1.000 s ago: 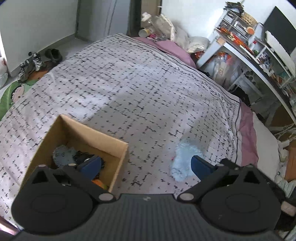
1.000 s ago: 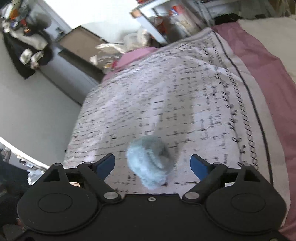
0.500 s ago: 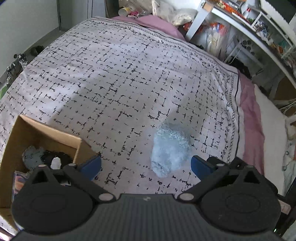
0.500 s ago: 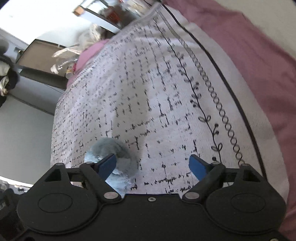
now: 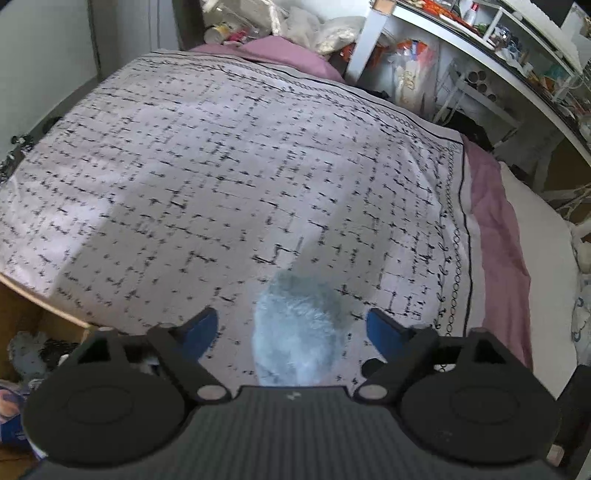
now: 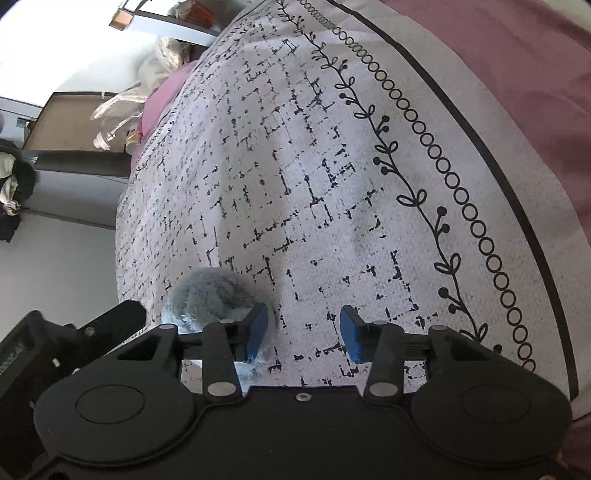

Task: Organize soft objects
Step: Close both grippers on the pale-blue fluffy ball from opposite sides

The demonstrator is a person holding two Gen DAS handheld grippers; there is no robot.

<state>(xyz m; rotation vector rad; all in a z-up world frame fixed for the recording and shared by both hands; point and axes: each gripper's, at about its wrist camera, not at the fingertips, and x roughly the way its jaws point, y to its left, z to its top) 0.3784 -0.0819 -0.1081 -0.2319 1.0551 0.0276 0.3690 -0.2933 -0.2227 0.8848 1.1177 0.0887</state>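
Observation:
A pale blue fluffy soft toy (image 5: 299,332) lies on the patterned bedspread (image 5: 240,177). My left gripper (image 5: 291,328) is open, its blue fingertips on either side of the toy, not touching it. In the right wrist view the toy (image 6: 214,295) lies to the left, behind the left blue pad. My right gripper (image 6: 303,334) is open and empty over bare bedspread (image 6: 332,184). The left gripper's black body (image 6: 74,339) shows at the left edge there. A cardboard box (image 5: 33,325) with soft items inside is at the lower left of the left wrist view.
A pink sheet (image 5: 495,236) and white bedding run along the bed's right side. A cluttered white shelf (image 5: 480,48) stands beyond the bed at the right. Bags and clutter (image 5: 295,22) lie at the bed's far end. Floor is at the far left.
My left gripper has moved right from the box until the blue toy sits between its open fingers. My right gripper has moved right off the toy and narrowed its opening.

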